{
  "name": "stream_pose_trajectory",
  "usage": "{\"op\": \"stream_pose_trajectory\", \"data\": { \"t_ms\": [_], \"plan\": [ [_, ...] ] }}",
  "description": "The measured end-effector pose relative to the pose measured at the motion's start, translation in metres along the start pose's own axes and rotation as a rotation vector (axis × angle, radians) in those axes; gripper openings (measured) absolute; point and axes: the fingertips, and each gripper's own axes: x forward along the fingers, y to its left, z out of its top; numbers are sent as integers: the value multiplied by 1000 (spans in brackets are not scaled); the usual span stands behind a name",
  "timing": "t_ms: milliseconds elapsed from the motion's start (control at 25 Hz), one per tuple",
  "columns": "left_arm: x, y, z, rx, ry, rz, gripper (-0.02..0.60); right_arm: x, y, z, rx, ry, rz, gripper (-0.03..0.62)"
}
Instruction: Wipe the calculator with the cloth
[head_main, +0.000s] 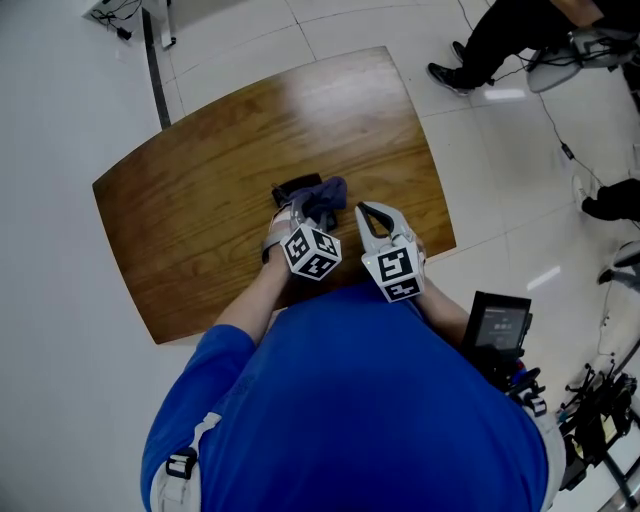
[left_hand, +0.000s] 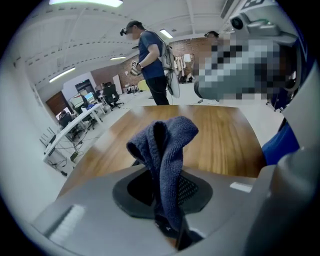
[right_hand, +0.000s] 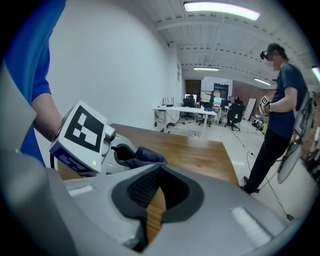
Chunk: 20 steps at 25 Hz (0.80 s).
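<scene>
Wooden table (head_main: 190, 190), tiled office floor (head_main: 55, 300), left gripper (head_main: 300, 207) pinching cloth (head_main: 326, 194), right gripper (head_main: 366, 210) seemingly closed

You have a wooden table (head_main: 200, 180) on pale floor tiles (head_main: 60, 330) in front of you. On it lies a dark calculator (head_main: 292, 186) — towards your edge, partly under the blue cloth (head_main: 328, 195).

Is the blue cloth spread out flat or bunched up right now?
Bunched up. The cloth stands in crumpled folds, pinched in the left claw, not laid flat.
</scene>
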Motion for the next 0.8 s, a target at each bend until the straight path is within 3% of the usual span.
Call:
{"op": "stream_pose_trajectory", "data": {
  "t_ms": [120,400,800],
  "plan": [
    [9,-11,1,37,27,-29,63,-1,-2,-3,1,3,-5,2],
    [7,-6,-12,0,55,-24,63,0,2,-3,-8,2,7,2],
    [-18,17,-48,-140,113,10,63,4,18,9,-29,-11,53,2]
  ]
}}
